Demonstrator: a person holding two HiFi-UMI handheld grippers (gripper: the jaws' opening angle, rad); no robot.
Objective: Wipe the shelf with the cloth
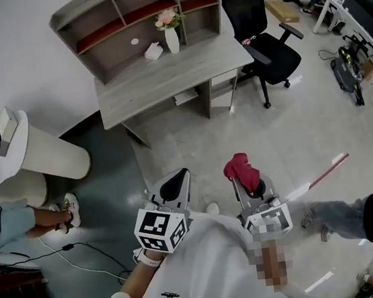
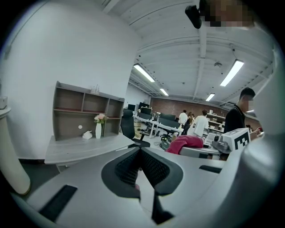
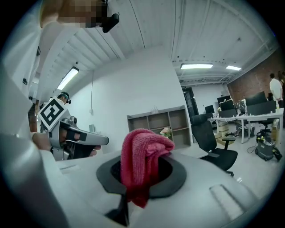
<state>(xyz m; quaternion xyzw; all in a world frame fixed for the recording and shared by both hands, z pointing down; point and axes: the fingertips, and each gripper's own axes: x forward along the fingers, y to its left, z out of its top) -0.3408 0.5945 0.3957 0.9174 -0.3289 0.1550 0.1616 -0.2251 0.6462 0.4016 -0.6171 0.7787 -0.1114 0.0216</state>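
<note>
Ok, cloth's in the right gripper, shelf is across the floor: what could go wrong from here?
1. The cloth sits bunched in the right gripper with most of it free; pressing along the shelf might pull it out.
2. The vase and a small white item stand right before the shelf; a sweep could topple them.

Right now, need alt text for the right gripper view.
The right gripper is shut on a red cloth bunched above its jaws. Behind: a grey shelf unit against a white wall, a black office chair at right, the left gripper at left.
</note>
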